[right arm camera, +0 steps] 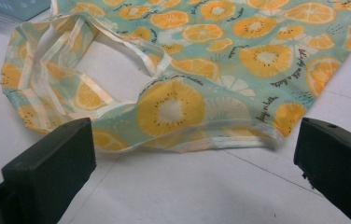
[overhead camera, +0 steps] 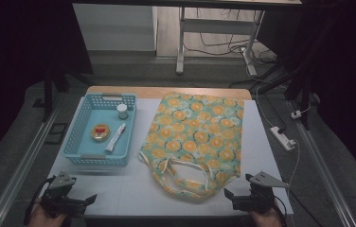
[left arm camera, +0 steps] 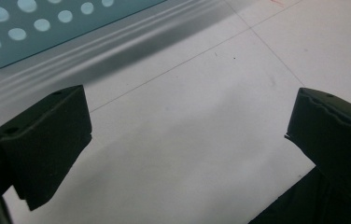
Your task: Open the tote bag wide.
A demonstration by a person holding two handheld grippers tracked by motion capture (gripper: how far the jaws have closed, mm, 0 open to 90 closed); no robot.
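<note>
High view: both grippers sit at the near table edge, left gripper bottom left, right gripper bottom right, each in a hand. Neither holds anything.

Right gripper view adds detail the high view lacks: the tote bag has orange-slice print with small script lettering, its pale handles are looped loosely on the cloth, and the bag's hem lies just ahead of the jaws, between them in line but not touching. Jaws spread wide, nothing in them.

Left gripper view: jaws spread wide over bare white table surface, with a corner of the blue basket ahead at upper left, well apart from the pads.

Bag lies flat at table centre-right, handles toward the person. Basket is just left of it and holds a small jar, a round tin and what looks like a tube; too small to be sure.

Room: dim, grey floor, desk legs behind, power strip on the floor to the right.
</note>
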